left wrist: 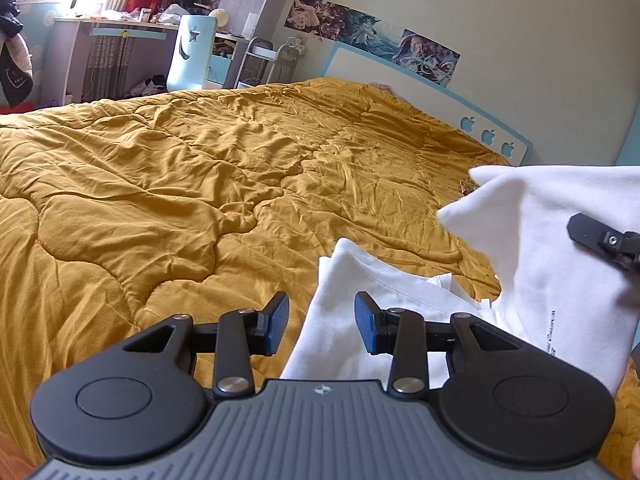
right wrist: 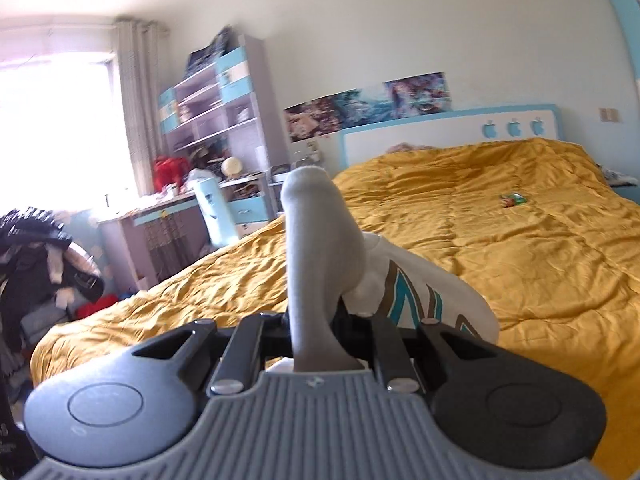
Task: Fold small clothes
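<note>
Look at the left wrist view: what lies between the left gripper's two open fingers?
White garment fabric on the yellow quilt fills the gap of the left gripper, untouched, in the left wrist view.

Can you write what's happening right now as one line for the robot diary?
step: lifting | right gripper: shut on white garment, raised | left gripper: open, empty, over garment's lower part | surface: yellow quilt

White garment (left wrist: pixel 560 248) — lifted, bunched, partly on the bed

left wrist: I look low and close across the yellow quilt (left wrist: pixel 200 184) toward the headboard (left wrist: pixel 420 92) | right wrist: higher, facing the same way | shared: quilt, headboard, posters (right wrist: pixel 368 108), desk (right wrist: pixel 168 208)
</note>
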Tool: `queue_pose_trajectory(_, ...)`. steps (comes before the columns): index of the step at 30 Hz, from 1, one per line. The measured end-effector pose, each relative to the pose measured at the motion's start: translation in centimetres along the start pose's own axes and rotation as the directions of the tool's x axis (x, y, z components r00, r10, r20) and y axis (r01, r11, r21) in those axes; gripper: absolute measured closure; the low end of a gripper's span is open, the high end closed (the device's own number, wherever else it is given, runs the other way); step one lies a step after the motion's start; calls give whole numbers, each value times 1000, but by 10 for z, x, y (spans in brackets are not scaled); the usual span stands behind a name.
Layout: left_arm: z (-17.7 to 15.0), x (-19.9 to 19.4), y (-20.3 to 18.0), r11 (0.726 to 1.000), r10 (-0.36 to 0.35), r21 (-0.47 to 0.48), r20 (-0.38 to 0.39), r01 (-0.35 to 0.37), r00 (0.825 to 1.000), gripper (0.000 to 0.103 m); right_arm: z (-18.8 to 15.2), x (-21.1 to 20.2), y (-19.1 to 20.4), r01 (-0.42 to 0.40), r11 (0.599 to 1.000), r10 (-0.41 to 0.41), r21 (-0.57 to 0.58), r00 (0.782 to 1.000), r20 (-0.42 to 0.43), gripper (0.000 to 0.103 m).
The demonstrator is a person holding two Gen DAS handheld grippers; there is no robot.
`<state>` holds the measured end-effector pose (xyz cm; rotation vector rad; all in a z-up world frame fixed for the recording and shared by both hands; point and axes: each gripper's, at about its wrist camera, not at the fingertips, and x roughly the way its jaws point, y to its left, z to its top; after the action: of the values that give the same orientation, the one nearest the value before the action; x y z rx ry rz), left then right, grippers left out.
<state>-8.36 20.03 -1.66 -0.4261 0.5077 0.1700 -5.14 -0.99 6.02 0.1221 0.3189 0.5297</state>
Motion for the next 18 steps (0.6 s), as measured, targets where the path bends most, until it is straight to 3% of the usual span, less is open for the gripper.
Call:
queue_pose_trajectory(2, 1, -1, 7, 1000, 17, -14, 7, -17, 1000, 58, -14, 19, 22, -90, 994, 86, -69, 994, -66, 94)
queue_pose_trajectory(4, 1, -1, 13, 999, 40, -28, 6, -40, 999, 59, -34, 41, 47, -142, 980, 120, -136, 980, -161, 94)
queue_pose_trajectory(7, 2, -3, 25, 995, 85, -52, 6, -85, 996, 59, -71, 63, 82, -150, 945, 63, -290, 955, -289, 94)
queue_pose_trajectory(11, 2, -4, 36, 993, 106, -59, -8, -106, 994, 59, -97, 67, 101, -129, 893, -15, -432, 949, -314, 94)
queue_pose_trajectory(13, 2, -3, 40, 991, 116, -70, -10, -116, 993, 59, -96, 68, 102, -138, 894, -6, -426, 947, -320, 91)
queue_pose_trajectory(16, 4, -4, 43, 988, 135, -79, -8, -135, 991, 59, -90, 64, 93, -213, 927, 93, -308, 928, -360, 70)
queue_pose_trajectory(18, 5, -5, 44, 987, 144, -75, -2, -143, 990, 59, -88, 61, 92, -251, 938, 151, -239, 917, -370, 69)
